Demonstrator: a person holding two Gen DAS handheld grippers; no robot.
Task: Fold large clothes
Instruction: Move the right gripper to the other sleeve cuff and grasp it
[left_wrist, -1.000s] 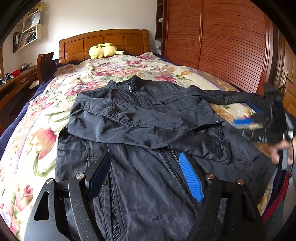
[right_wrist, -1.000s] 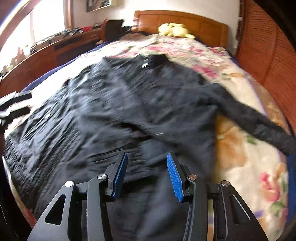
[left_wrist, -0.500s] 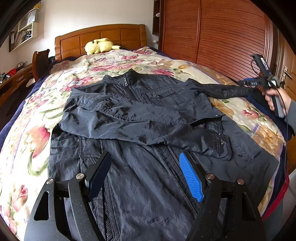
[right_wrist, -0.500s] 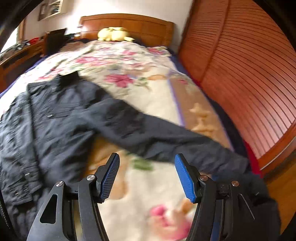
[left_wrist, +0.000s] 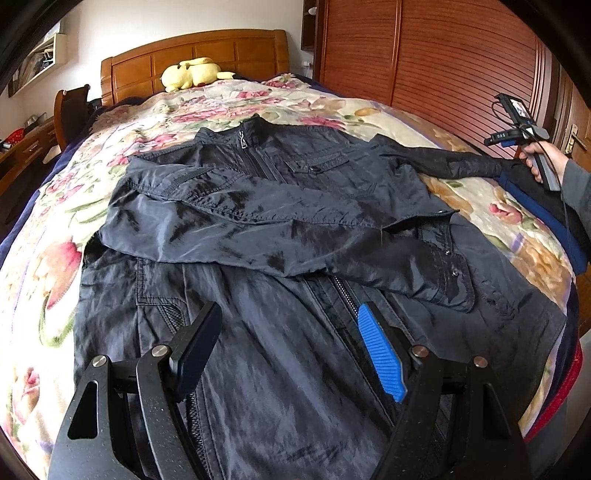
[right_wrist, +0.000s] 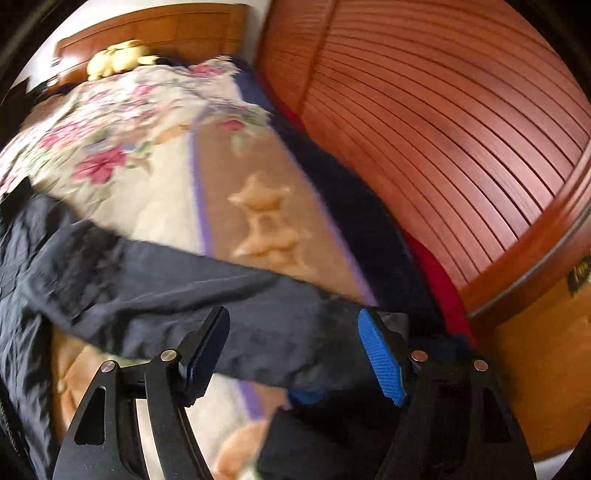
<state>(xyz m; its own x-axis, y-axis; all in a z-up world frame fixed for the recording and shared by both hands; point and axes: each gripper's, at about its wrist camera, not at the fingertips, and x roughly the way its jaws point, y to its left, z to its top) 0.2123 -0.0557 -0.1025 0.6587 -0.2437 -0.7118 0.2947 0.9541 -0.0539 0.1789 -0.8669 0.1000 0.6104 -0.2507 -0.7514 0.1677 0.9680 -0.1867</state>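
A large dark navy jacket (left_wrist: 280, 206) lies front-up on the floral bedspread (left_wrist: 44, 266), its left sleeve folded across the chest. Its right sleeve (left_wrist: 454, 162) stretches out toward the bed's right edge. My left gripper (left_wrist: 291, 343) is open and empty, hovering over the jacket's hem near the zipper. My right gripper (right_wrist: 291, 347) is open, wide apart, just above the outstretched sleeve's cuff end (right_wrist: 229, 295), which lies between its jaws; I cannot tell if it touches. The right gripper also shows in the left wrist view (left_wrist: 517, 136) at the far right, held in a hand.
A yellow plush toy (left_wrist: 192, 72) sits by the wooden headboard (left_wrist: 192, 55). A red-brown slatted wardrobe (right_wrist: 424, 129) runs close along the bed's right side. A chair and desk (left_wrist: 44, 125) stand at the left.
My right gripper has swung right and down over the outstretched sleeve's cuff. My left gripper has stayed over the hem, open.
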